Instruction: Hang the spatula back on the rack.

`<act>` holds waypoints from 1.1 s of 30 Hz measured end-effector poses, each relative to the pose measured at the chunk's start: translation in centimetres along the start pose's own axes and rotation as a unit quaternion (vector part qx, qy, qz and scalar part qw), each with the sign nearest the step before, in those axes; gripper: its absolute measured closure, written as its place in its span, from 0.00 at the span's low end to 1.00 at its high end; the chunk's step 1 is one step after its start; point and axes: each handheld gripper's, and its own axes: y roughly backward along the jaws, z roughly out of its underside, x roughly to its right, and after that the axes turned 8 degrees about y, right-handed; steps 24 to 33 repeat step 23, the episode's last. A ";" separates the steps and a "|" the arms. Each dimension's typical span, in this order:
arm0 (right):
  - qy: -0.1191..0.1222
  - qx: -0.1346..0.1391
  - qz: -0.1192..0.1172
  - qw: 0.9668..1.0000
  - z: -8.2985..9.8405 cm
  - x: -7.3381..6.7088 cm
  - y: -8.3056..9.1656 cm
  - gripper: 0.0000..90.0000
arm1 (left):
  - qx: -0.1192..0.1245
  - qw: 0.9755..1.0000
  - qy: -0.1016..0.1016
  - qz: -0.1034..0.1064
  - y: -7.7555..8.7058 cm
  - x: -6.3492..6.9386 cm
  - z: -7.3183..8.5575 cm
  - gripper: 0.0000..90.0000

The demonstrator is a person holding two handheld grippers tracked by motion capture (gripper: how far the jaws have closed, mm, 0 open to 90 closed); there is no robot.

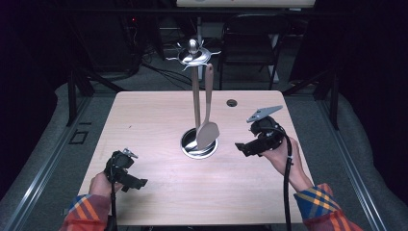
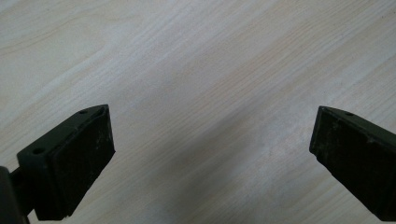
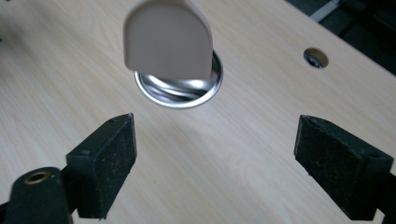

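Right gripper hovers near the desk's right edge, jaws wide and empty, facing the spatula hanging from the rack at desk centre. Left gripper, also agape, waits near the front-left corner. Probably a grab: square up, close on the blade gently.

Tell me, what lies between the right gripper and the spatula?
Nothing but bare table. In the right gripper view, the open right gripper faces the hanging spatula across plain wood; the stand's metal base sits under the blade.
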 end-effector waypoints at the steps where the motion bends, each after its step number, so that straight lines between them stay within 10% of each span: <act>1: 0.000 0.000 0.000 1.000 0.0 0.0 0.0 0.13 | 0.000 1.000 0.000 0.000 0.0 0.0 0.0 0.00; 19: 0.023 -0.044 -0.021 0.999 8.7 -3.4 -2.1 0.13 | -0.001 1.000 -0.003 -0.001 0.0 0.1 -0.1 0.00; 33: 0.024 -0.060 -0.023 0.998 9.3 -3.7 -2.6 0.12 | -0.002 1.000 -0.005 -0.002 0.0 0.2 -0.1 0.00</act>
